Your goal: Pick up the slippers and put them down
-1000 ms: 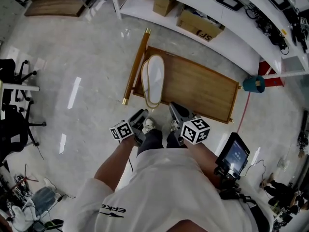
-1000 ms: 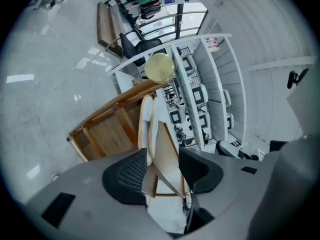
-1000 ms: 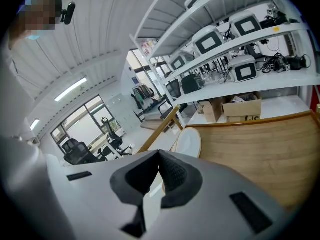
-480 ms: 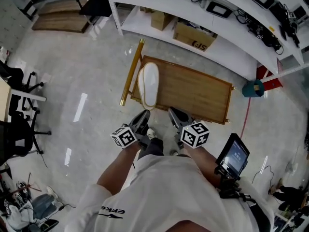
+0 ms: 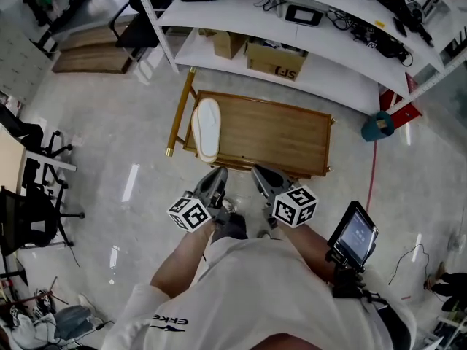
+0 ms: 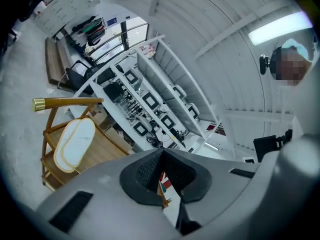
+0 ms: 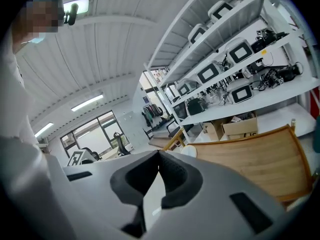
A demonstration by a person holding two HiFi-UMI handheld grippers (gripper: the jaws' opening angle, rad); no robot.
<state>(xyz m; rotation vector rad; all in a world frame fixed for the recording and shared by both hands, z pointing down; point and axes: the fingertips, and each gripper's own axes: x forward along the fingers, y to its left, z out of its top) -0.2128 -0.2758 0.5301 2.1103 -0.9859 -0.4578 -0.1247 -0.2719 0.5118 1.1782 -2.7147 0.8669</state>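
- The slippers (image 5: 208,127) lie at the left end of the rack (image 5: 284,133), well apart from both grippers.
- The left gripper (image 5: 218,175) has just closed its jaws on nothing; the right gripper (image 5: 260,173) is closed too, and empty.
- Risk: closed jaws could knock the slippers off the edge.

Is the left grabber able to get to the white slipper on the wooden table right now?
Probably yes: nothing stands between the left gripper and the slipper on the wooden table. Its jaws are shut, though, so they must open first.
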